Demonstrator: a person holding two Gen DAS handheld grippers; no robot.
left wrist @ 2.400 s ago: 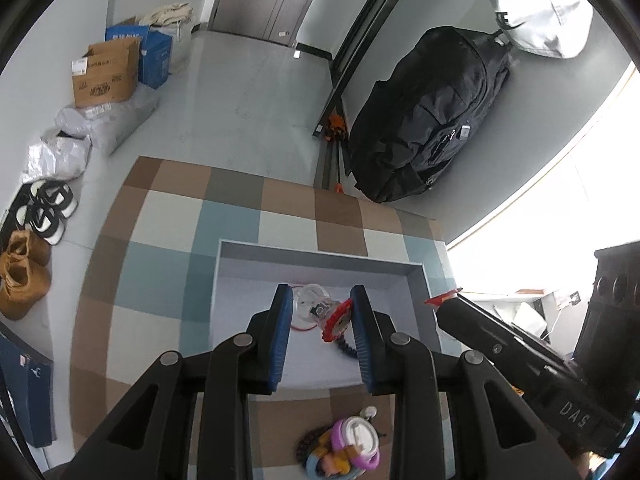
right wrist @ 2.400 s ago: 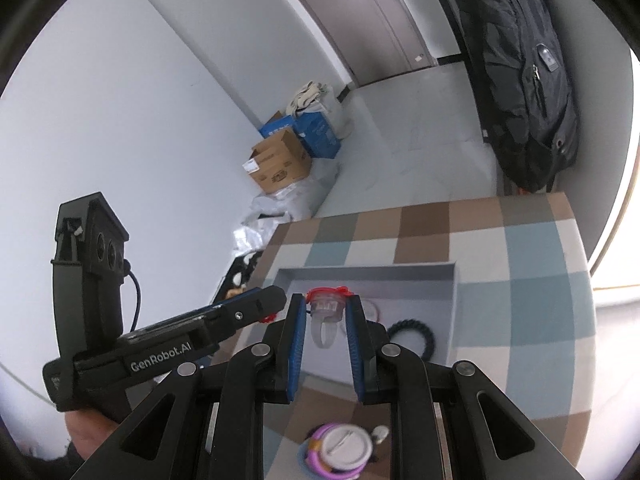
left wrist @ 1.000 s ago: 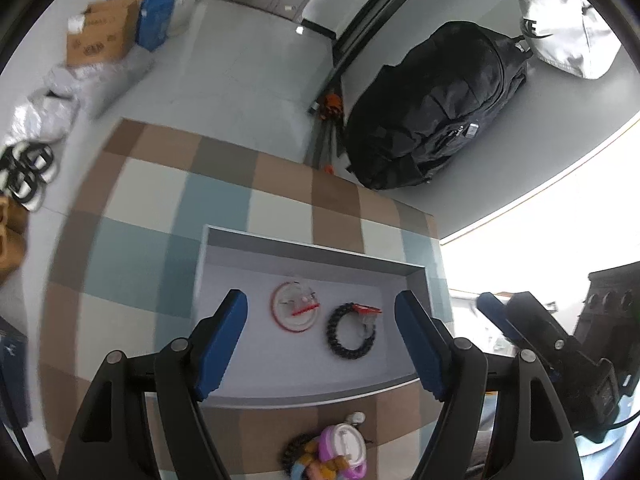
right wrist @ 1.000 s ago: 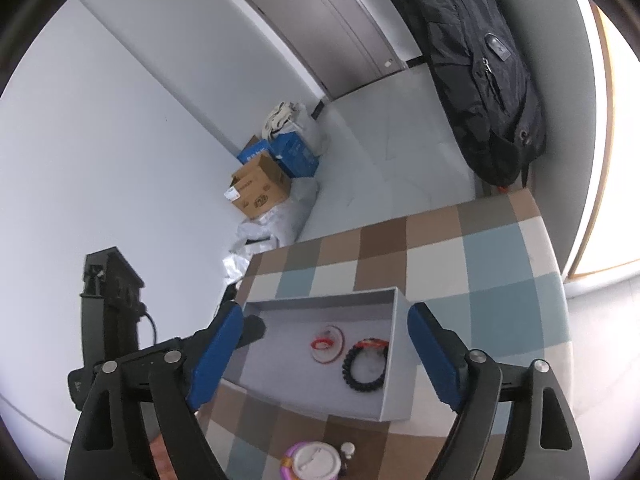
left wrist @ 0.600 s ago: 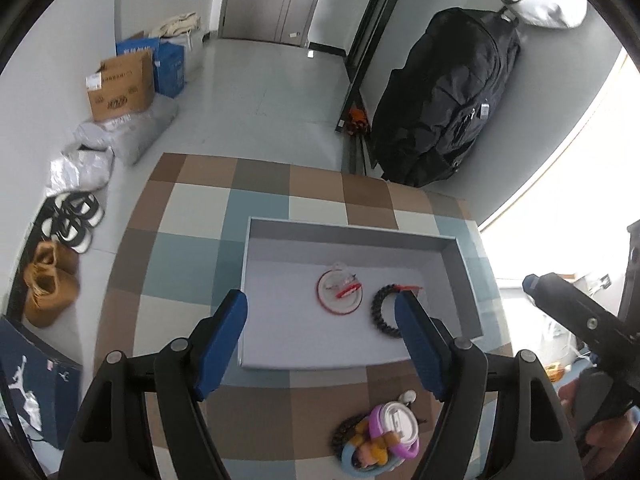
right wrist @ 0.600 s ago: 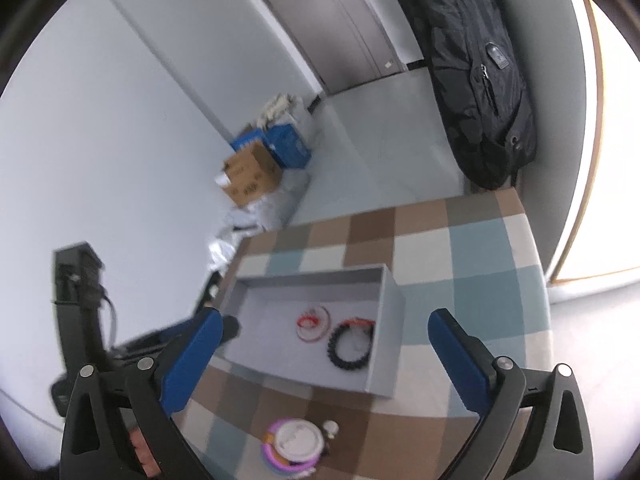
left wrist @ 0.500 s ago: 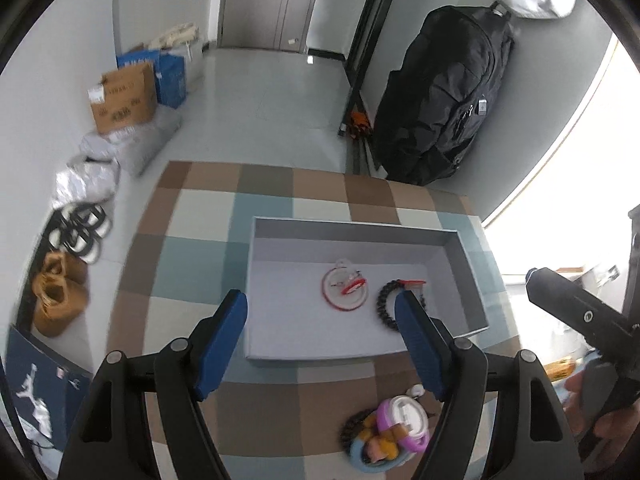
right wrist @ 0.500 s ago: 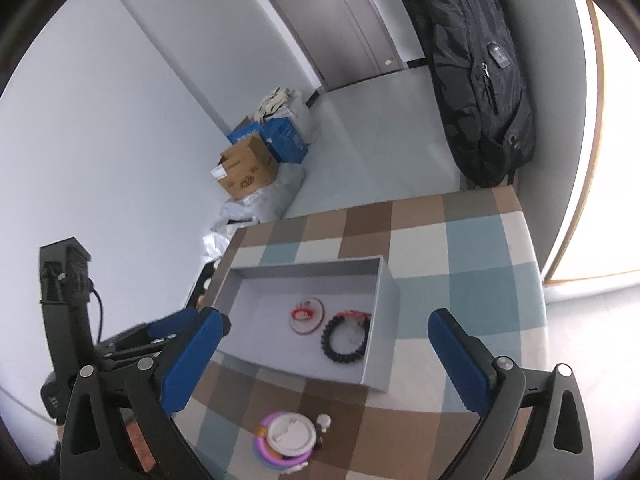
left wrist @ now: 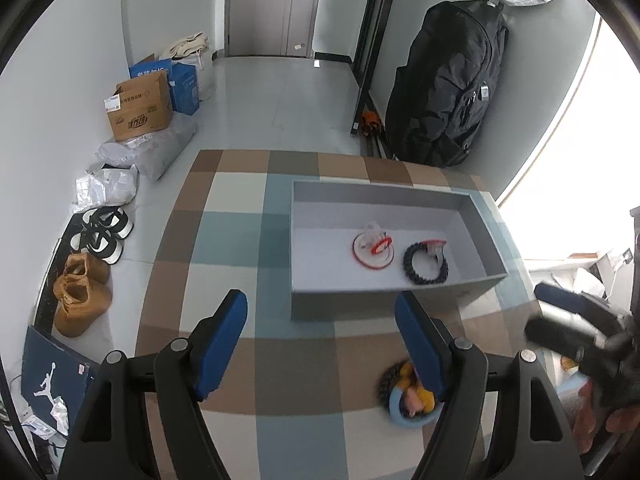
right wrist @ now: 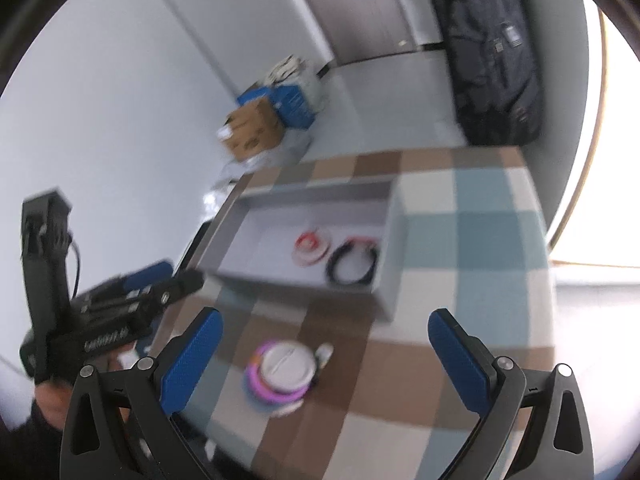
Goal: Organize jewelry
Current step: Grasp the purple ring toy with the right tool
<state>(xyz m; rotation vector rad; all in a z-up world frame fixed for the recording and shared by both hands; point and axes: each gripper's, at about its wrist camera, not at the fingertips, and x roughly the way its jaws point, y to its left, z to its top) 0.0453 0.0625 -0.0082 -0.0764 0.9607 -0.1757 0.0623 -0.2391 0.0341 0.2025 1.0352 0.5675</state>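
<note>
A grey open box point(left wrist: 476, 220) stands on the checkered table and also shows in the right wrist view point(right wrist: 386, 280). Inside lie a red-and-white ring-shaped piece point(left wrist: 371, 247) point(right wrist: 312, 246) and a black bead bracelet point(left wrist: 424, 262) point(right wrist: 352, 266). A pile of colourful jewelry point(left wrist: 410, 398) point(right wrist: 280, 376) sits on the table in front of the box. My left gripper point(left wrist: 322, 344) is open and empty, above the table short of the box. My right gripper point(right wrist: 324, 354) is open and empty, over the pile.
The table has a brown, blue and cream checkered cloth point(left wrist: 224, 240). A black backpack point(left wrist: 448, 92) leans on the wall beyond. Cardboard boxes point(left wrist: 140, 110) and shoes point(left wrist: 100, 236) lie on the floor to the left.
Both grippers opened, leaving the ring piece and the bracelet in the box, then drew back and up. The right view now swings, blurred.
</note>
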